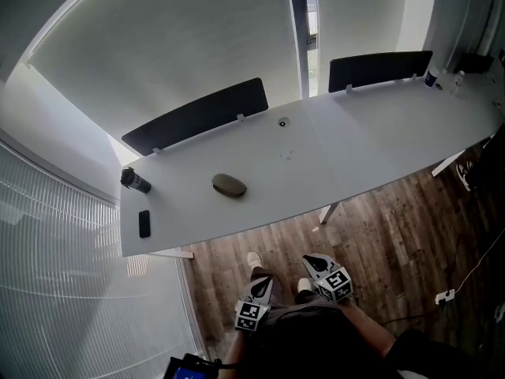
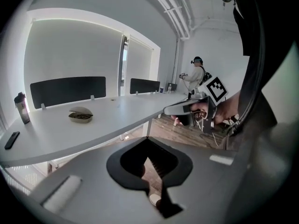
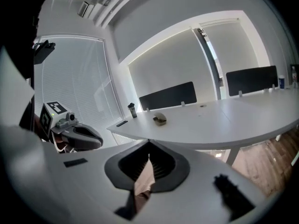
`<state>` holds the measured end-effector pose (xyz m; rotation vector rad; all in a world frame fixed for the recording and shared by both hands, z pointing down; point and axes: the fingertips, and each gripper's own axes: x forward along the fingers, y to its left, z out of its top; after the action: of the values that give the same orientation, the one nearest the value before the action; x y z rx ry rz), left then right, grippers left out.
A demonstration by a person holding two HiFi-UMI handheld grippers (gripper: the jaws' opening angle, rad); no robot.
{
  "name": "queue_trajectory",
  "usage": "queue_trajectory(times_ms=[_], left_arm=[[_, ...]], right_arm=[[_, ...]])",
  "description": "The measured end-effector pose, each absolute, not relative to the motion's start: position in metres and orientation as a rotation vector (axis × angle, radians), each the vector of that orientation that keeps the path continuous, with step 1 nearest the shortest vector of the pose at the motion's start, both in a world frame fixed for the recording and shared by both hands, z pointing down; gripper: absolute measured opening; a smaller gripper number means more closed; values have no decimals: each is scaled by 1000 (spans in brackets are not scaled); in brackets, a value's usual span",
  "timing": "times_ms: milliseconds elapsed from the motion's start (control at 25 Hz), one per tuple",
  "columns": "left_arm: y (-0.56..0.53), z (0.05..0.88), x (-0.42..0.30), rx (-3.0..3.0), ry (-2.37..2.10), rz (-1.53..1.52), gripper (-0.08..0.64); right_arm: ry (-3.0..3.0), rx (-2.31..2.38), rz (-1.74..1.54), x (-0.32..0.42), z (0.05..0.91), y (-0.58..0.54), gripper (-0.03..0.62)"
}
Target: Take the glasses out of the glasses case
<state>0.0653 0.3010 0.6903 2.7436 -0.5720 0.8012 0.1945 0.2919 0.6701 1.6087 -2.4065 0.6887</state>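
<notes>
The glasses case [image 1: 229, 185], a grey-brown oval shell, lies on the white table [image 1: 355, 144] towards its left end. In the left gripper view the case [image 2: 80, 115] shows its lid raised over a dark inside; the right gripper view shows the case [image 3: 160, 119] far off. Both grippers hang well short of the table, over the wooden floor by the person's legs. The left gripper [image 1: 263, 284] is shut and holds nothing, its jaws [image 2: 148, 160] meeting. My right gripper [image 1: 313, 262] is also shut and holds nothing, jaws [image 3: 149, 155] together.
A dark bottle [image 1: 134, 181] and a flat black device [image 1: 144, 223] sit at the table's left end. Two black divider panels [image 1: 197, 115] stand along the far edge. A person [image 2: 196, 76] stands far off. A cable and plug [image 1: 444, 296] lie on the floor.
</notes>
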Motion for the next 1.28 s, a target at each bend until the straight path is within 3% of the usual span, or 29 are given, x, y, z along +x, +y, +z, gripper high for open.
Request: queue_trajectory(times_ms=[880,1280], left_arm=[[202,675,63,2631,-680,457,3],[159,685,53,2678,-576,488,3]], right_arm=[[-2382,1526,566,177,661,221,8],[-2340,1635,537,170,659,190,8]])
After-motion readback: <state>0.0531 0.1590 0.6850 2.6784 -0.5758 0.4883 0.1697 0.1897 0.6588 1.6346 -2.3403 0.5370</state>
